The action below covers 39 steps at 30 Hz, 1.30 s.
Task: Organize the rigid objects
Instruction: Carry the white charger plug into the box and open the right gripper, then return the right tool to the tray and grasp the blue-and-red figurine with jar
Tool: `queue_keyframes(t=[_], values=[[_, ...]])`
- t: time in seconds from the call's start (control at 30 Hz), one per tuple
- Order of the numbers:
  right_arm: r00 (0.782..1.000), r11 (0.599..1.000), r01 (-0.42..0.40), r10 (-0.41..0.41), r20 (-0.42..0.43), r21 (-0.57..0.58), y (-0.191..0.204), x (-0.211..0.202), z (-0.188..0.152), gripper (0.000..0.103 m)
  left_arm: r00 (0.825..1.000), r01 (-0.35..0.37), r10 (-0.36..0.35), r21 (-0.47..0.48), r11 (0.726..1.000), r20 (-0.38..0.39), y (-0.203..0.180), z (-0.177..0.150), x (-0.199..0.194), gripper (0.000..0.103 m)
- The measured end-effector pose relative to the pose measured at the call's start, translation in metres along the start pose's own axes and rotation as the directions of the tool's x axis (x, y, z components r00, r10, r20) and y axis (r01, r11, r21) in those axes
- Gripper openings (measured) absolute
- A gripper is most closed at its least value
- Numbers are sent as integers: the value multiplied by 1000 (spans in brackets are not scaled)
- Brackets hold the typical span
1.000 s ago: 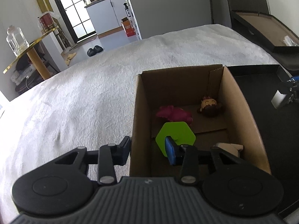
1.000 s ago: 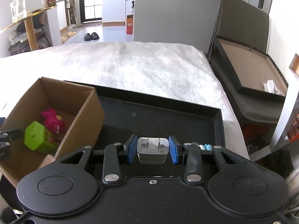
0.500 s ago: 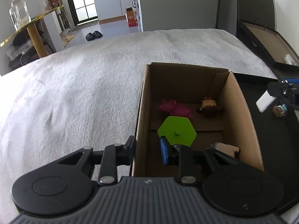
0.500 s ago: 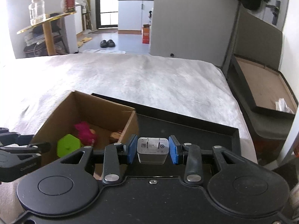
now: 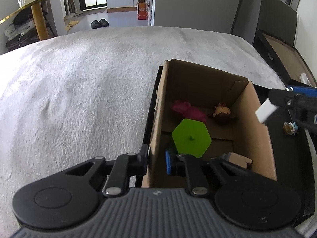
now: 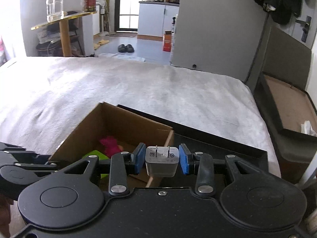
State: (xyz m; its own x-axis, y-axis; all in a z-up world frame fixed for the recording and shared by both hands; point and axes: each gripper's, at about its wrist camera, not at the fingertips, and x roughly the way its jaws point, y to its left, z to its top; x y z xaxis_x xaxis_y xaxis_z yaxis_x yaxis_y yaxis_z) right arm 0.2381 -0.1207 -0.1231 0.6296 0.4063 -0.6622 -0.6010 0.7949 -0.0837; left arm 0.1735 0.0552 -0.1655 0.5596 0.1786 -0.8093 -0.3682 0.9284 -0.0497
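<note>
My left tool [image 5: 156,158] has just been closing astride the cardboard box's [image 5: 263,138] left wall, one finger outside and one inside; I cannot tell whether its pads press the wall yet. My right tool [image 6: 161,159] clamps a white charger plug [image 6: 161,163] over the box's right wall, above the black tray [image 6: 227,148]. Open bed [image 5: 79,99] lies left of the box.

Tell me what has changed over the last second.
The left tongs have just been closing on the cardboard box wall, now between the pads. The right tongs carried the white charger from the black tray toward the box. The toys inside stayed put.
</note>
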Motion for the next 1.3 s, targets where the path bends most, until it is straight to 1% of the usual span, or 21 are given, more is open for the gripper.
queue_keyframes(t=[0.13, 0.23, 0.3, 0.37, 0.47, 0.6, 0.7, 0.87, 1.17, 1.23, 1.3], values=[[1000, 999, -6, 6, 5, -42, 15, 4, 1, 36, 1000, 10, -10, -8, 1000, 1, 4, -1, -1, 11], [1000, 998, 4, -4, 4, -65, 24, 6, 3, 37, 1000, 20, -20, -14, 1000, 2, 8, -1, -1, 10], [1000, 997, -6, 6, 2, -73, 26, 4, 4, 37, 1000, 16, -16, -4, 1000, 5, 6, -1, -2, 10], [1000, 997, -4, 4, 4, -78, 27, 2, 3, 41, 1000, 11, -11, 3, 1000, 7, 4, -1, -2, 10], [1000, 998, -9, 9, 4, -68, 26, -1, -1, 44, 1000, -2, 2, 11, 1000, 19, 1, -1, -5, 10], [1000, 998, 12, -13, -16, -61, 21, -1, -11, 44, 999, -18, 18, 14, 1000, 29, -2, -1, -9, 10], [999, 1000, 20, -21, -34, -22, 9, -2, -17, 44, 999, -34, 33, 25, 999, 36, -6, 0, -11, 10], [999, 1000, 26, -26, -30, 10, -2, -8, -22, 44, 996, -71, 69, 51, 996, 50, -13, 1, -13, 10], [998, 998, 39, -36, -55, 55, -26, -7, -38, 45, 988, -147, 139, 116, 982, 73, -30, 2, -12, 10], [997, 997, 41, -37, -62, 66, -31, -5, -42, 46, 985, -164, 155, 131, 978, 76, -34, 3, -10, 14], [997, 996, 45, -39, -69, 78, -36, -3, -45, 48, 983, -174, 165, 143, 974, 75, -38, 4, -9, 15]])
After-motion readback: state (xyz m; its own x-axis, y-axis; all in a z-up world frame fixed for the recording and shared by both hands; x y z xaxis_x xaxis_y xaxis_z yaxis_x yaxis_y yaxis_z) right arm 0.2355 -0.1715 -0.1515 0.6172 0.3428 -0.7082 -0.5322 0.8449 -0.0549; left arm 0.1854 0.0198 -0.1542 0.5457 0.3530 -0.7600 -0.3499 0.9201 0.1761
